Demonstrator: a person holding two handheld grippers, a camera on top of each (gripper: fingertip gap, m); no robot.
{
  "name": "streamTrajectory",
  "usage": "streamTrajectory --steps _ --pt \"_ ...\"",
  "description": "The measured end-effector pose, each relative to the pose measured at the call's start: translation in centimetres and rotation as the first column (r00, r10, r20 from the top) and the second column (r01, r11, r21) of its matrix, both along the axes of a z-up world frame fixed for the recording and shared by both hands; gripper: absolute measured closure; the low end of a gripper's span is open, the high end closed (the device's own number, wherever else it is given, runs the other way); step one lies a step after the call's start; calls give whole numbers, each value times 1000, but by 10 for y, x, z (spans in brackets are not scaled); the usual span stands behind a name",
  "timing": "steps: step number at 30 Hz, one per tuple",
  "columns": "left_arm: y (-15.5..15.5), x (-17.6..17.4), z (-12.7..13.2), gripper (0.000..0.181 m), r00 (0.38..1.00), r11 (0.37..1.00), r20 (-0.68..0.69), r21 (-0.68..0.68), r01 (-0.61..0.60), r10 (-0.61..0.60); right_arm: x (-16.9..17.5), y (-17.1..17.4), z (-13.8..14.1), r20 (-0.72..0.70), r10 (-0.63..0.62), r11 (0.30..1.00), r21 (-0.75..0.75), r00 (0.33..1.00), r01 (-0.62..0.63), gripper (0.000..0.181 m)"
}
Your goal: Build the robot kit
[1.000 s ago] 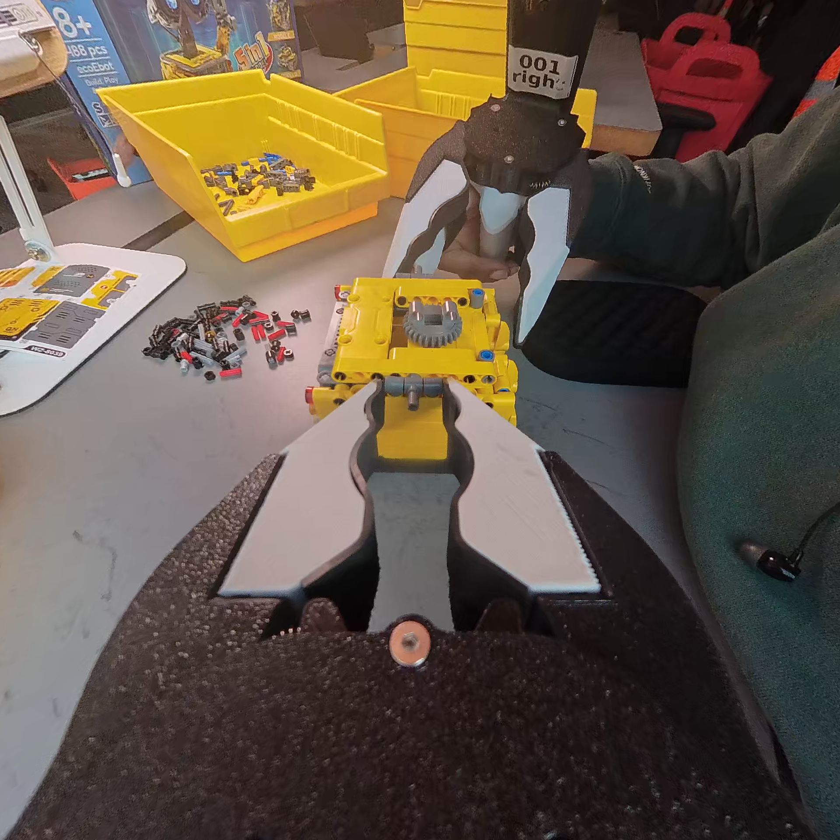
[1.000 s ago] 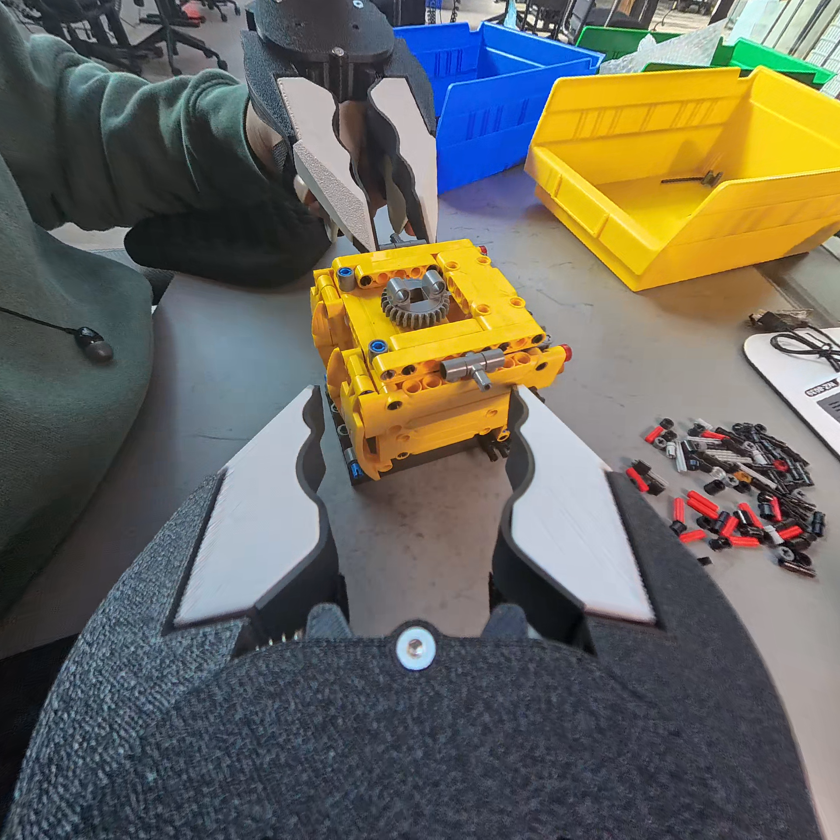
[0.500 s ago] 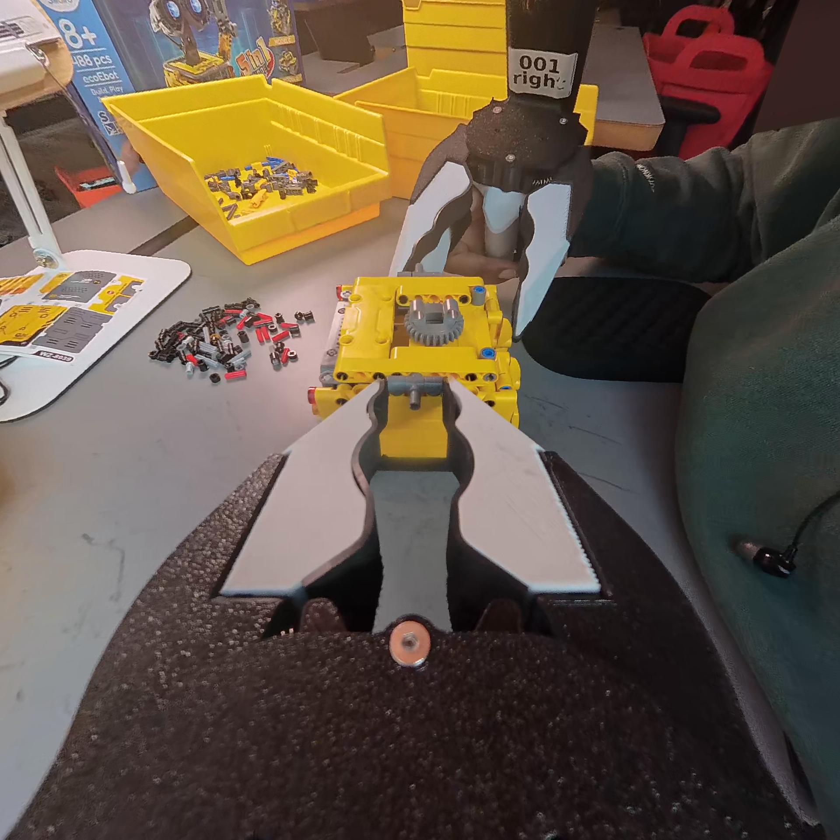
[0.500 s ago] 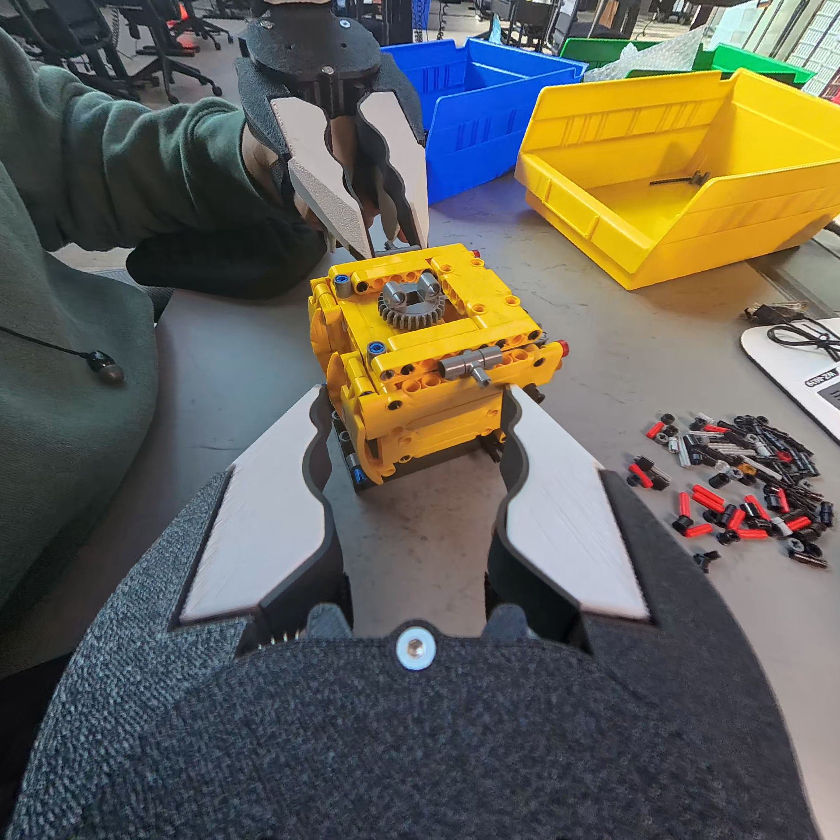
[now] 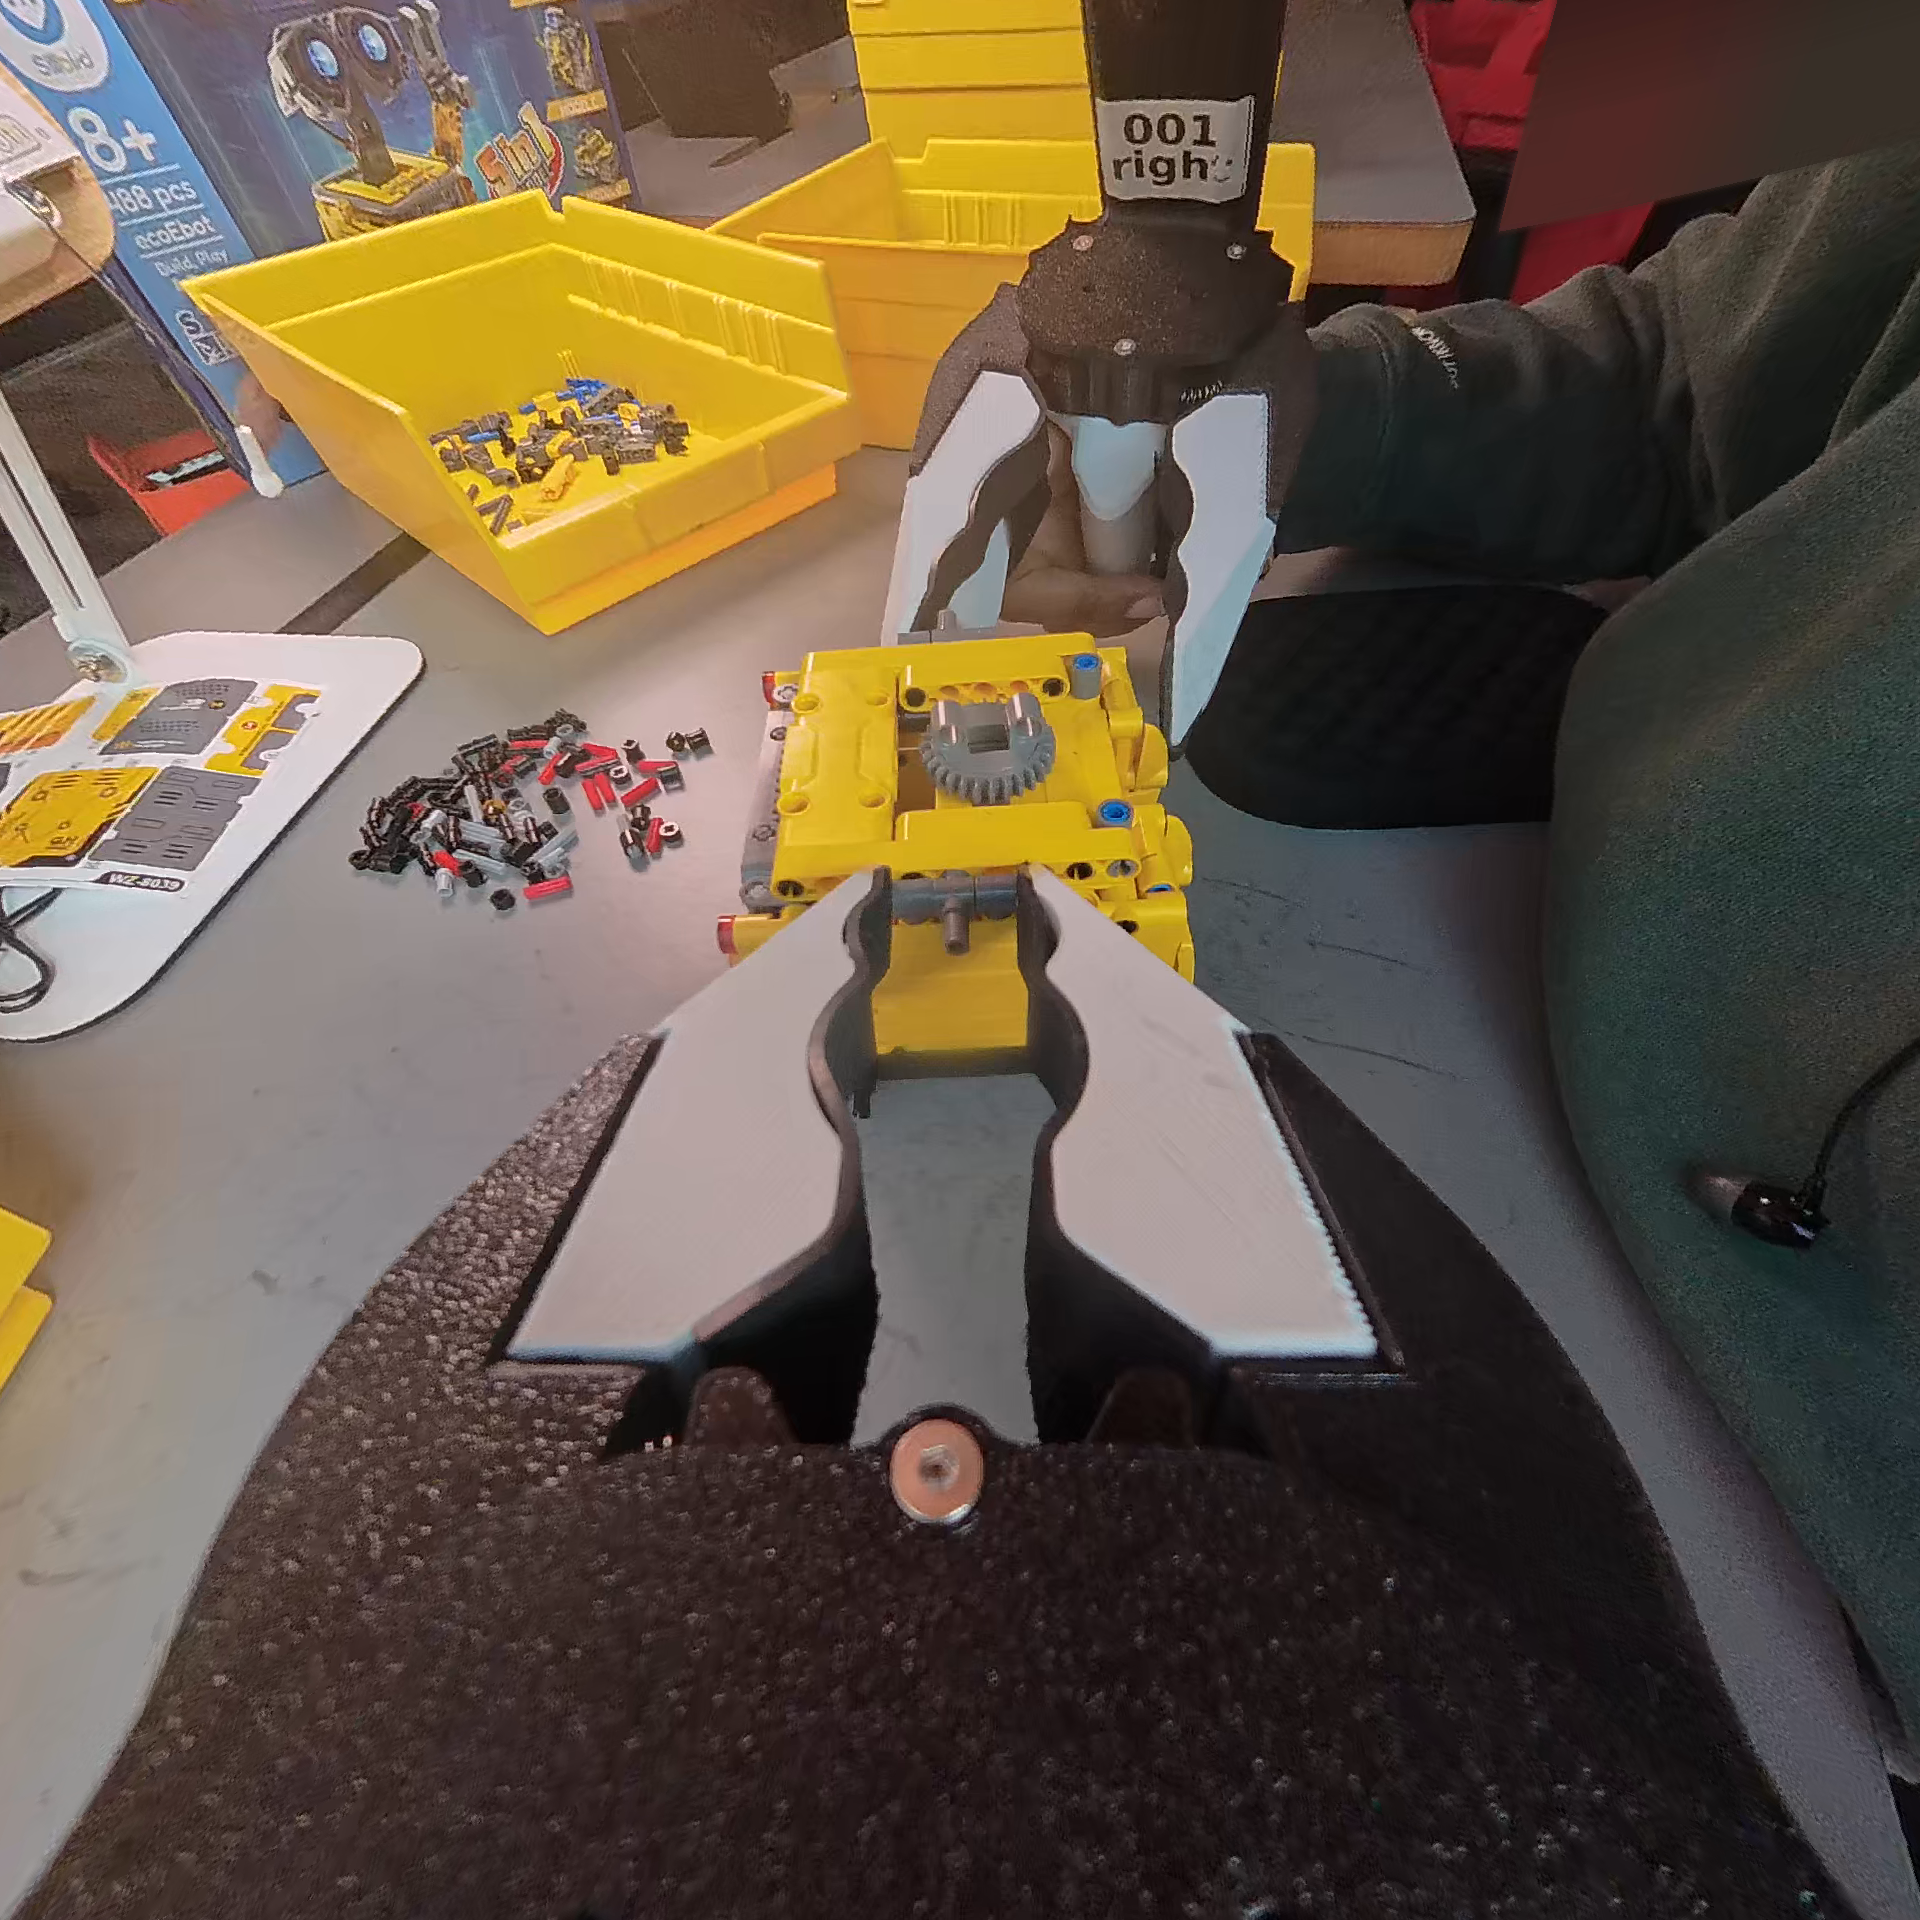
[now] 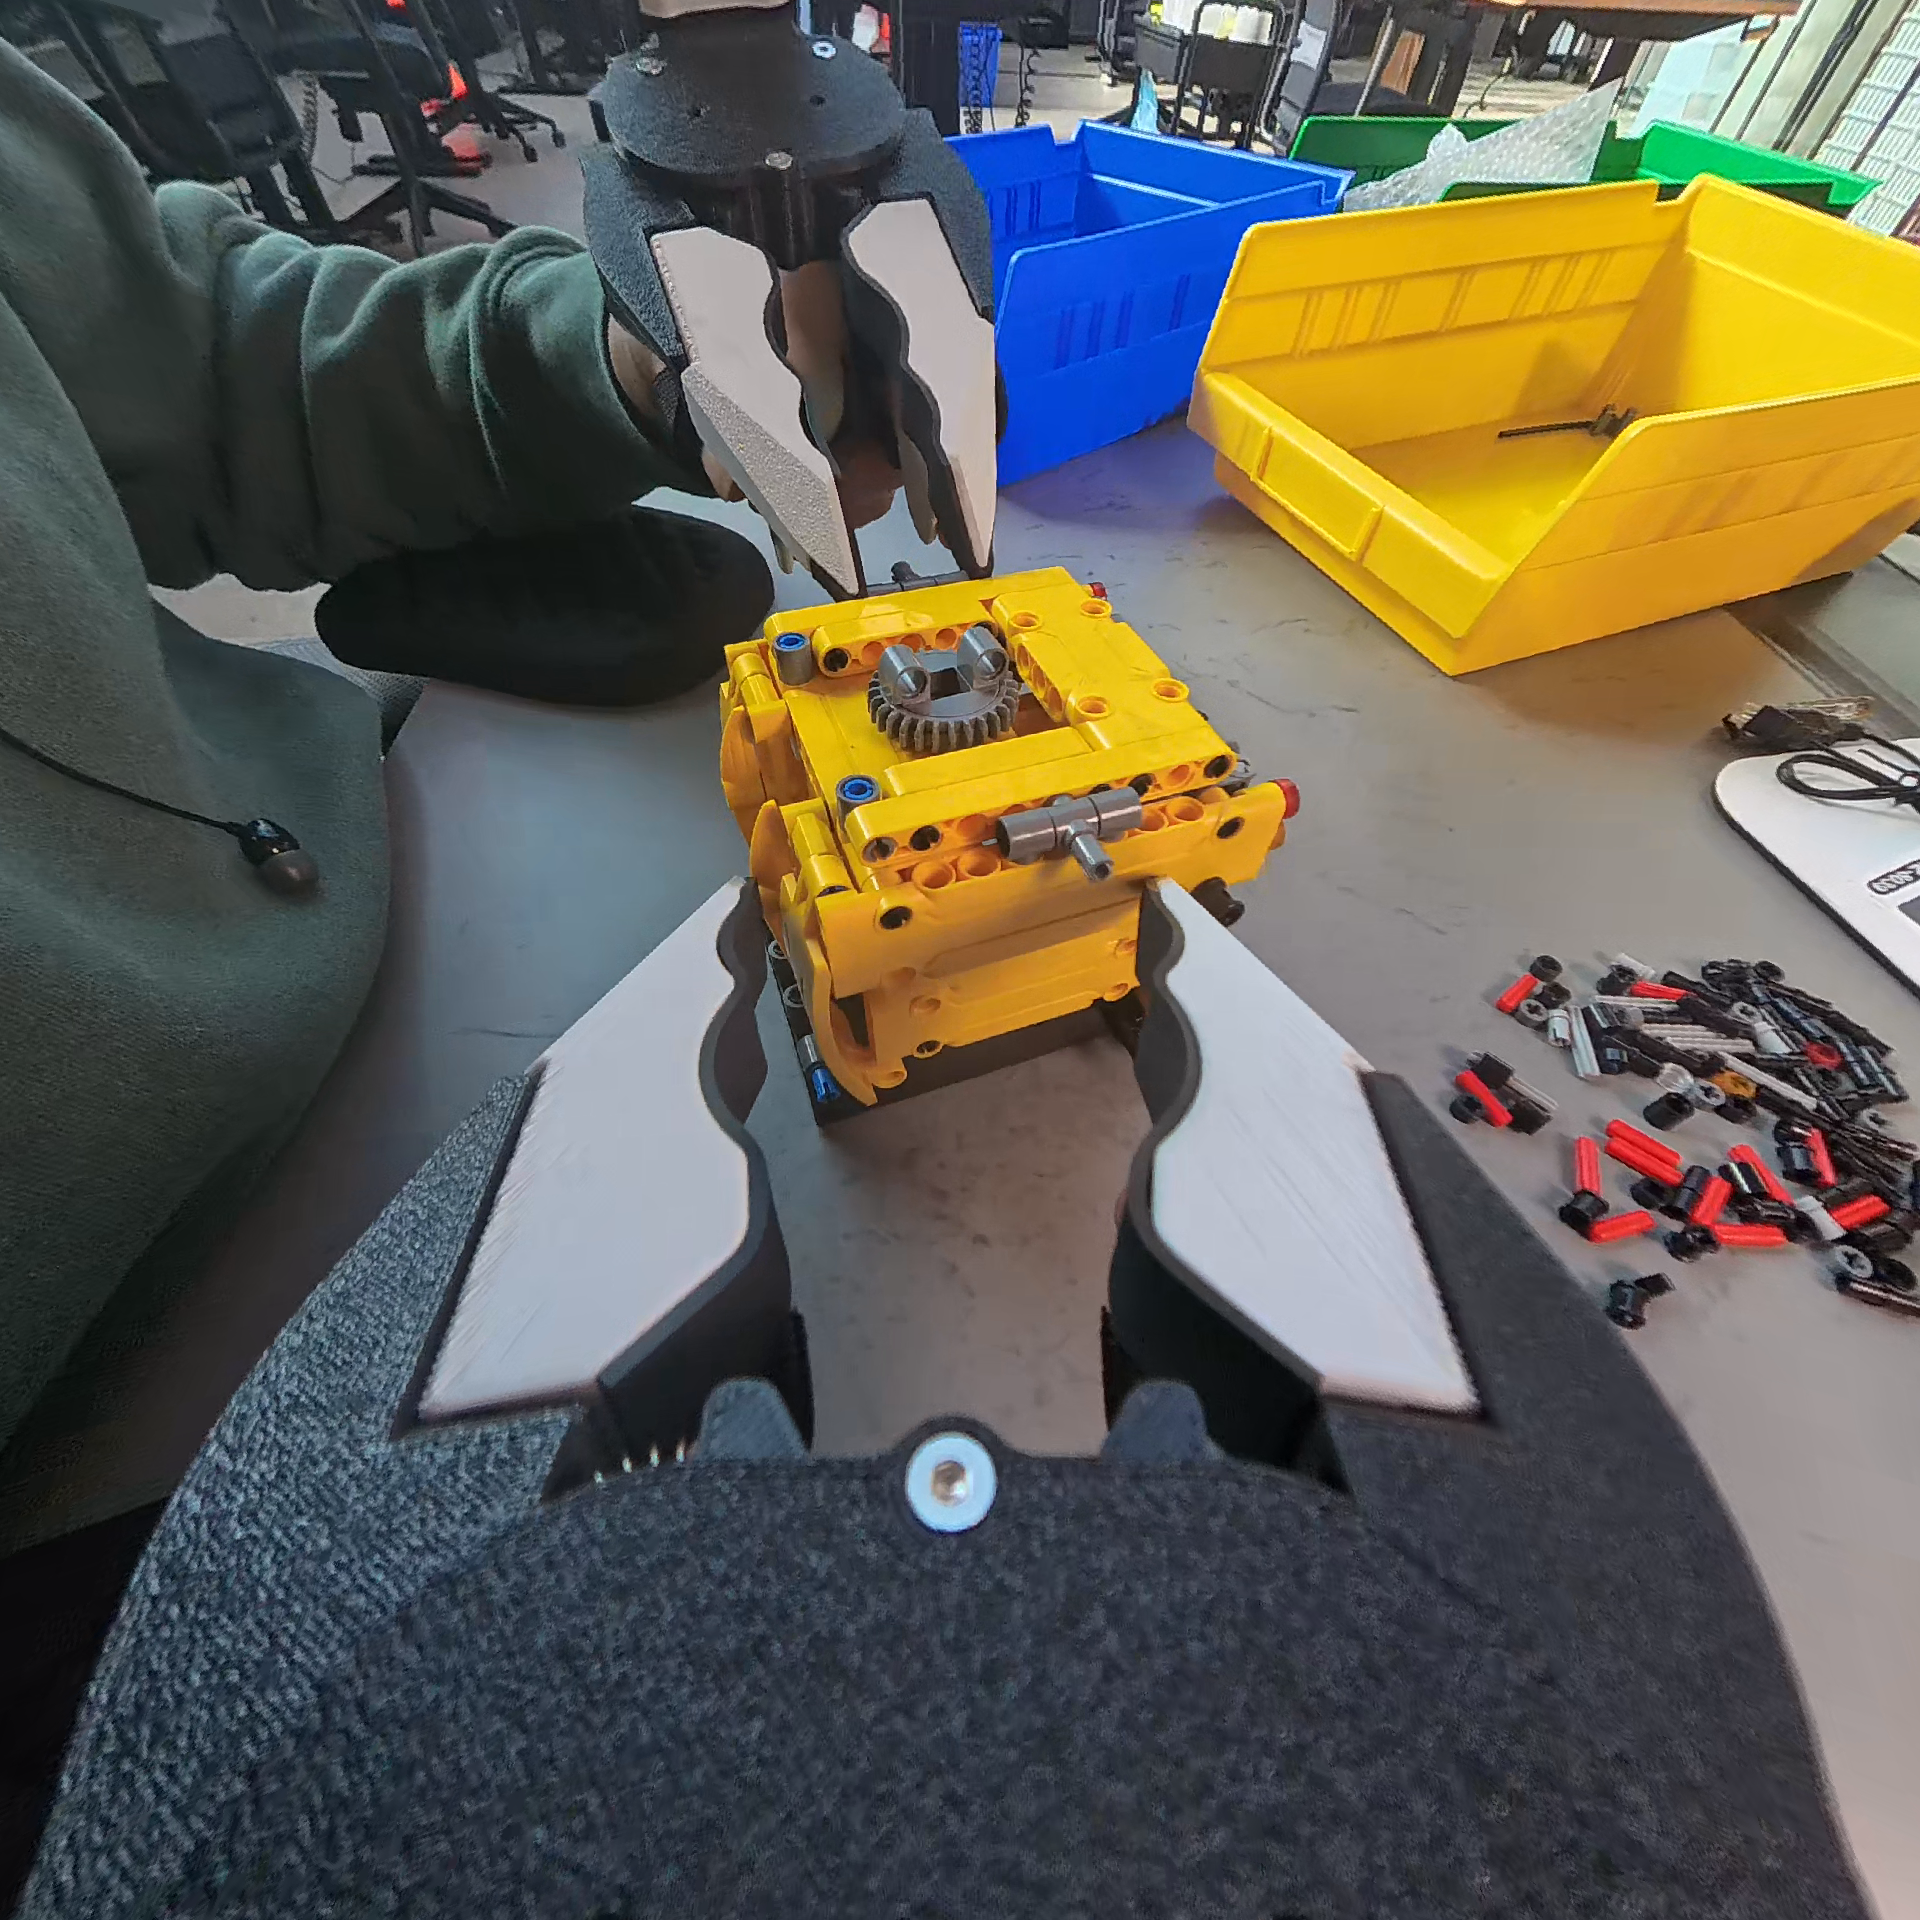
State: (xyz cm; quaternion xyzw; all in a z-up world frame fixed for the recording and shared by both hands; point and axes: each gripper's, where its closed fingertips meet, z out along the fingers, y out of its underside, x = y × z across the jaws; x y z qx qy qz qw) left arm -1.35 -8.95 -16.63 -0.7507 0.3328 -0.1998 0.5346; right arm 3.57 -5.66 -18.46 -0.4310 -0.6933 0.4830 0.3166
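The left gripper (image 5: pixel 951 904) pinches the grey cross-pin (image 5: pixel 956 891) on the yellow block model (image 6: pixel 997 821) — fingers narrow; the right gripper (image 6: pixel 945 904) straddles its opposite side, fingers wide.

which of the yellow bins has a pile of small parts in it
The yellow bin left of the yellow block model in the left wrist view: dark, blue and yellow pieces lie heaped inside. The other yellow bin holds only one thin dark piece.

Bright, even light — sharp centres, wide-angle bending at edges, soft shadows.
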Motion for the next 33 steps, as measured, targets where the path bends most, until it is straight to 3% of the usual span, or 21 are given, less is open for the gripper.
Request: streamTrajectory --steps 3,8,18,23,33 --pt "-1 -1 0 158 1000 1000 3 -8 18 -18 2 0 2 0 19 1000 -13 1000 -19 114" --pt "-2 -1 0 158 999 999 25 -9 39 -39 6 14 22 -46 43 986 -160 998 -49 130" --pt "1 2 0 158 994 994 24 -19 105 -104 1 13 18 2 162 979 -128 987 -160 157" --pt "2 2 0 158 993 993 24 -21 113 -112 0 12 18 4 229 968 -109 973 -228 158" --pt "1 3 1 159 991 992 57 -11 122 -121 2 11 18 -27 241 967 -72 970 -243 159"
